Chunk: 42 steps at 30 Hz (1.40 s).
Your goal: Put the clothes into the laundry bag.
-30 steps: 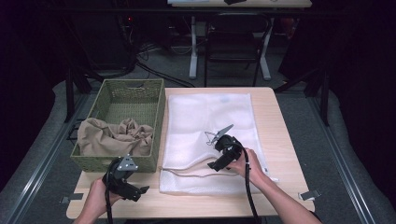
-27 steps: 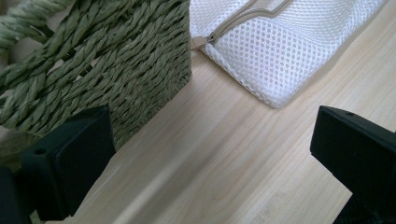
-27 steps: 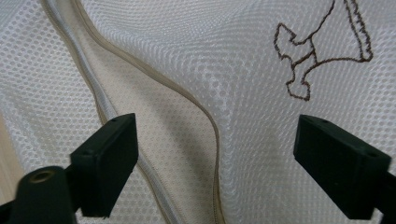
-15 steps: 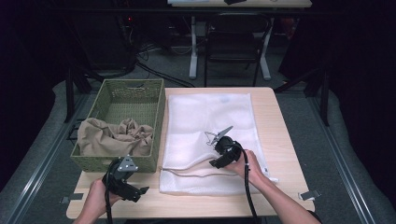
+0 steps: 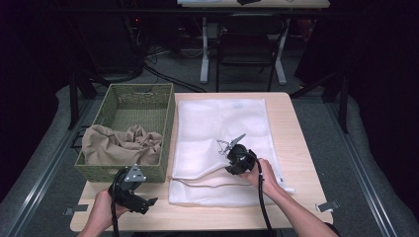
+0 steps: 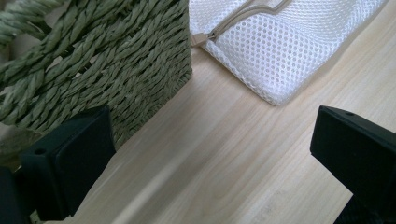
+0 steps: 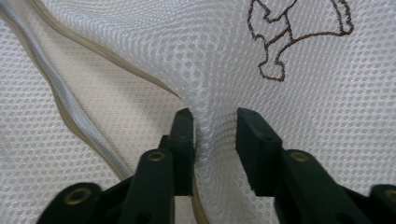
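Right claw [image 7: 214,123] pinches a mesh bag [image 5: 222,123] fold; left claw [image 5: 143,202] released, resting low

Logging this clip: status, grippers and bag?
Right gripper pinching a fold of white mesh bag. Left gripper open, beside basket. Zipper open, nothing blocking.

Left gripper [image 5: 129,190] rests low with fingers [image 6: 70,163] wide apart; right gripper [image 7: 214,135] fingers seemingly pinch together.

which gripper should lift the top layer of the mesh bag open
Right: the right gripper already pinches a fold of the mesh bag. The left gripper is open, off the bag.
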Tool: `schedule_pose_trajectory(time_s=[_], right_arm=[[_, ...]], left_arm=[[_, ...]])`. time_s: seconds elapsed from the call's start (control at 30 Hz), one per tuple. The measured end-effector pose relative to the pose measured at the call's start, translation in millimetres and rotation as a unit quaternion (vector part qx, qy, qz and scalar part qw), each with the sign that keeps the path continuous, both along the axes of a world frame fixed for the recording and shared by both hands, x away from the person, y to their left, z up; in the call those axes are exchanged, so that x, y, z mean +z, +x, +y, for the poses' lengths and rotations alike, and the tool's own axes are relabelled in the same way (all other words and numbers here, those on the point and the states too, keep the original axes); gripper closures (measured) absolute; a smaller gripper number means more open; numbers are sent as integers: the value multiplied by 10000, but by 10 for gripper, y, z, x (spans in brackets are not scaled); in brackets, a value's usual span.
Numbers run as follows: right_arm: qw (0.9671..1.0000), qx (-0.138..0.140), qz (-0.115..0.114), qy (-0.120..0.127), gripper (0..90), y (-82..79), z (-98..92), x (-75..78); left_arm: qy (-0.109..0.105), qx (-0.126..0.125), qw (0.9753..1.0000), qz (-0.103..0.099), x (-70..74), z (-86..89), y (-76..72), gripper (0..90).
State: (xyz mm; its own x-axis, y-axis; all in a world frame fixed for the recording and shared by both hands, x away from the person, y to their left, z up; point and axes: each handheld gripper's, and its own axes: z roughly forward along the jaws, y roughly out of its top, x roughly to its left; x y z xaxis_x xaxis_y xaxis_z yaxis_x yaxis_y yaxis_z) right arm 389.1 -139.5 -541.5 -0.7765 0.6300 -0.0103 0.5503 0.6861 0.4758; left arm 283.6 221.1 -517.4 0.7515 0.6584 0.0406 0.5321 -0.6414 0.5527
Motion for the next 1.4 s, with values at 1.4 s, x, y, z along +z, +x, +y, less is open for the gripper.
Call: schedule_pose_trajectory(time_s=[1.4], right_arm=[[9943,-46,-584,894,870,92,-123,571]], left_arm=[[-125,-195,9997,23,9,52,28,1]])
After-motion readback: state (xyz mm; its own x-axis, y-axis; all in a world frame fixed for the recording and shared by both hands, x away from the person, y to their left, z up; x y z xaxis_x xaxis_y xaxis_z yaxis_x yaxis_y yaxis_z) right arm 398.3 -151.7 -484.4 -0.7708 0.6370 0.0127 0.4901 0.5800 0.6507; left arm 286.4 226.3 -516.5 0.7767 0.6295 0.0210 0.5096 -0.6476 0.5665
